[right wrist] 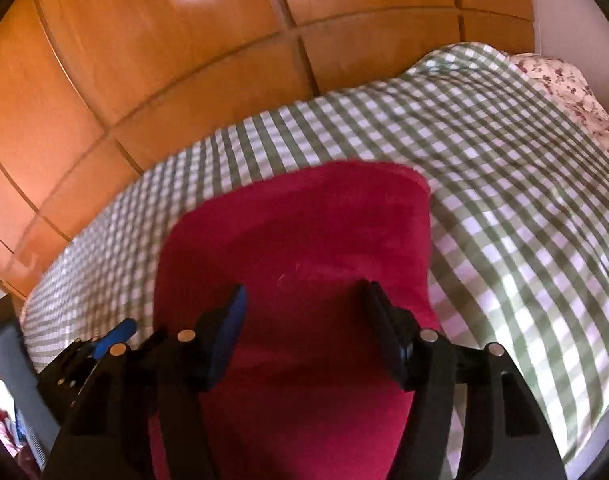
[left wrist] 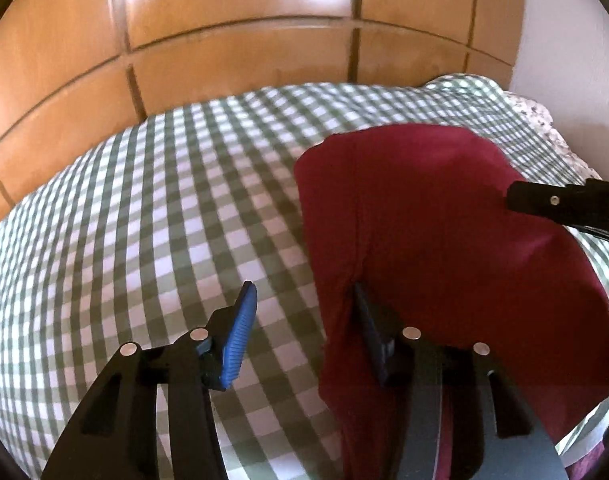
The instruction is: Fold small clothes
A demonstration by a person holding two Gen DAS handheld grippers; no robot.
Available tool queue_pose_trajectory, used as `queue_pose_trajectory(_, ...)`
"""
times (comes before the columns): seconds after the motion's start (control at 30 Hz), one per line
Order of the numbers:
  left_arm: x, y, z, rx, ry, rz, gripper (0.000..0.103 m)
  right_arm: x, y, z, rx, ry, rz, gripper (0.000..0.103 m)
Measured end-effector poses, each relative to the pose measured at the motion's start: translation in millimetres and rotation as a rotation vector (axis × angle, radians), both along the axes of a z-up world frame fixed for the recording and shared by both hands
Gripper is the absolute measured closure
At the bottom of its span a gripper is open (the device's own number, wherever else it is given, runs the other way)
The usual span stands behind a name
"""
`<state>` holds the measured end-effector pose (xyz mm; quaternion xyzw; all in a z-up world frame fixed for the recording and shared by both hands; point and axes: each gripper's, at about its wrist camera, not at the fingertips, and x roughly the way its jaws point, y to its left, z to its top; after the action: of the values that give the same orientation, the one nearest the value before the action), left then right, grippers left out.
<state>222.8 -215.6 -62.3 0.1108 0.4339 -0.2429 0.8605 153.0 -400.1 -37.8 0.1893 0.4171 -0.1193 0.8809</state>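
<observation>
One red garment [right wrist: 296, 240] on the checked bed [left wrist: 144, 208] near its right edge, left gripper [left wrist: 304, 320] fingers spread at the garment's left edge, right gripper [right wrist: 304, 320] fingers spread over it, one floral pillow [right wrist: 564, 92] at the far right corner

Green-white checked bedcover [left wrist: 152, 208], floral pillow [right wrist: 560, 88] at far corner, wooden wardrobe [left wrist: 240, 56] behind.
</observation>
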Motion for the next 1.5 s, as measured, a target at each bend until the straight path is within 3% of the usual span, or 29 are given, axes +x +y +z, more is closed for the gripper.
queue_pose_trajectory(0.13,-1,3,2,-0.014,0.003,0.022,0.049,-1,11,-4,-0.089,0.016,0.000,0.040)
queue_pose_trajectory(0.27,-14,17,15,-0.029,-0.041,0.088,0.028,-12,14,0,-0.139,0.004,0.005,0.037)
queue_pose_trajectory(0.53,-44,41,29,-0.075,-0.078,0.107,0.028,-77,54,8,-0.212,-0.005,0.056,0.035)
queue_pose_trajectory(0.77,-56,44,29,-0.084,-0.076,0.106,0.028,-119,78,-7,-0.177,0.039,0.054,0.031)
queue_pose_trajectory(1.13,-71,57,33,-0.094,-0.073,0.121,0.028,-129,89,-23,-0.145,0.089,0.019,0.022)
queue_pose_trajectory(1.2,-74,60,35,-0.099,-0.072,0.126,0.024,-130,91,-23,-0.141,0.097,0.027,0.017)
queue_pose_trajectory(1.5,-88,78,42,-0.127,-0.070,0.158,0.020,-147,102,-1,-0.151,0.058,0.017,0.007)
